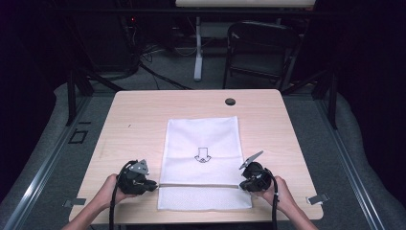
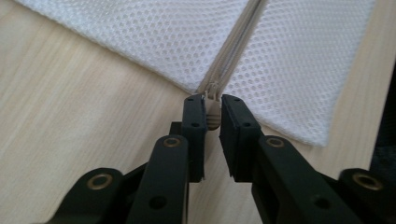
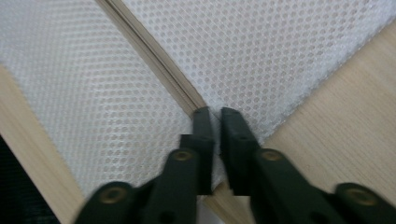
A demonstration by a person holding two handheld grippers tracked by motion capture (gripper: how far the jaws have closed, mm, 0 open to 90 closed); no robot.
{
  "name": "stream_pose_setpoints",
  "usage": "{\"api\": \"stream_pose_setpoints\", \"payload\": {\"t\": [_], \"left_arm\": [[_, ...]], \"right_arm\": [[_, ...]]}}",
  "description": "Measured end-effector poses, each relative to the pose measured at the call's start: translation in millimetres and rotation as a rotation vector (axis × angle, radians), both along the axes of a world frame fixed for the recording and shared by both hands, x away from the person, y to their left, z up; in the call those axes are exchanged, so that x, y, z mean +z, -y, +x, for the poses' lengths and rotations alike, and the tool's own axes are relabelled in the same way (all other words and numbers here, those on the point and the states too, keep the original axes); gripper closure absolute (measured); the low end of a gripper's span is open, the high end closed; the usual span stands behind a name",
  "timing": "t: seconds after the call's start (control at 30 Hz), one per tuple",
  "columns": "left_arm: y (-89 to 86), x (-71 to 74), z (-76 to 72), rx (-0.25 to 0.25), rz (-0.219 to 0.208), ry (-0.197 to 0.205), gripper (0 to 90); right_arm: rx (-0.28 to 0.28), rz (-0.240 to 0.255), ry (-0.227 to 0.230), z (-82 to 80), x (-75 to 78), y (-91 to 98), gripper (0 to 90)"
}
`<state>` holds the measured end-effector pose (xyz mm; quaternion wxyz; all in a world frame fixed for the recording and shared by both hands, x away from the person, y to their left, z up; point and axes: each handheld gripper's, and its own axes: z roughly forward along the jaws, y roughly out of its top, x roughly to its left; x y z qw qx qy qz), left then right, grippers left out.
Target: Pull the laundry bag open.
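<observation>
A white mesh bag (image 1: 203, 158) lies flat on the wooden table (image 1: 139, 115), with a beige zipper (image 1: 198, 184) running across it near the front. My left gripper (image 1: 154, 185) (image 2: 213, 100) is at the zipper's left end. Its jaws stand a narrow gap apart and are shut on the zipper pull (image 2: 213, 119). My right gripper (image 1: 242, 186) (image 3: 217, 112) is at the zipper's right end, low over the table. Its jaws are nearly together and pinch the bag's mesh edge (image 3: 216, 140) beside the zipper (image 3: 154, 60). A black arrow mark (image 1: 202, 155) is printed on the bag's middle.
A small round black grommet (image 1: 230, 101) sits in the tabletop at the far edge. Beyond the table stand a dark folding chair (image 1: 258, 48) and a white table leg (image 1: 197, 48). Metal clips (image 1: 317, 199) sit at the table's front corners.
</observation>
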<state>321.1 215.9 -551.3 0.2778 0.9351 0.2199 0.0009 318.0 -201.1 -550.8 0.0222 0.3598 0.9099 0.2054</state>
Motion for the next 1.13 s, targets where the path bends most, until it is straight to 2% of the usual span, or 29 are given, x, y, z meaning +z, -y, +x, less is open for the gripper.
{"api": "stream_pose_setpoints", "payload": {"t": [0.07, 0.1, 0.17, 0.27, 0.33, 0.4, 0.47, 0.53, 0.57, 0.63, 0.7, 0.83, 0.9, 1.0, 1.03, 1.1, 1.13], "left_arm": [[0.1, 2.0, 0.9, 0.010, -0.004, -0.017, 67.6], [-0.4, 3.5, 1.2, 0.019, -0.005, -0.014, 63.6], [-2.2, 6.8, 2.3, 0.050, -0.017, -0.022, 53.3], [-4.5, 13.7, 2.5, 0.090, -0.019, -0.018, 42.2], [-5.1, 19.0, 0.8, 0.120, -0.021, -0.007, 36.1], [-5.0, 24.8, -1.2, 0.150, -0.021, 0.002, 26.8], [-4.6, 30.3, -3.8, 0.184, -0.023, 0.006, 17.5], [-5.5, 36.0, -7.2, 0.213, -0.028, 0.017, 14.7], [-5.9, 38.3, -8.8, 0.227, -0.020, 0.021, 13.3], [-7.2, 41.6, -13.3, 0.260, -0.008, 0.035, 9.4], [-8.4, 43.7, -18.1, 0.292, 0.009, 0.045, 7.2], [-14.4, 46.6, -25.8, 0.355, 0.002, 0.052, 4.4], [-17.3, 47.1, -27.7, 0.392, 0.014, 0.060, 3.2], [-21.6, 46.1, -29.8, 0.437, 0.007, 0.058, 1.5], [-22.8, 44.6, -29.7, 0.449, 0.012, 0.063, 0.7], [-24.7, 39.5, -27.6, 0.454, 0.042, 0.071, 0.3], [-26.1, 36.2, -25.7, 0.452, 0.058, 0.073, 0.3]], "right_arm": [[0.017, 0.007, 0.019, -1.5, 3.9, -1.0, 78.9], [0.016, -0.010, 0.031, -2.0, 5.9, -1.7, 76.1], [0.012, -0.005, 0.033, -2.3, 8.8, -2.1, 71.2], [-0.008, 0.008, 0.048, -3.4, 13.4, -0.8, 59.8], [-0.014, 0.001, 0.062, -3.9, 18.4, 1.5, 48.2], [-0.023, 0.016, 0.068, -5.7, 23.6, 3.7, 40.1], [-0.022, 0.003, 0.086, -7.7, 28.9, 5.3, 32.4], [-0.028, -0.028, 0.110, -10.6, 33.8, 6.9, 26.4], [-0.023, -0.024, 0.115, -11.8, 36.0, 9.6, 23.4], [-0.047, -0.010, 0.115, -15.4, 39.9, 16.1, 16.2], [-0.077, 0.014, 0.117, -18.7, 42.4, 25.4, 14.1], [-0.138, 0.035, 0.117, -26.7, 42.7, 45.4, 8.9], [-0.164, 0.049, 0.121, -32.0, 40.6, 54.1, 7.8], [-0.179, 0.047, 0.118, -36.9, 37.3, 63.2, 5.6], [-0.178, 0.030, 0.119, -36.8, 36.8, 65.2, 4.8], [-0.181, 0.033, 0.114, -35.3, 35.1, 66.1, 3.3], [-0.177, 0.019, 0.113, -34.0, 34.8, 66.7, 2.8]]}}
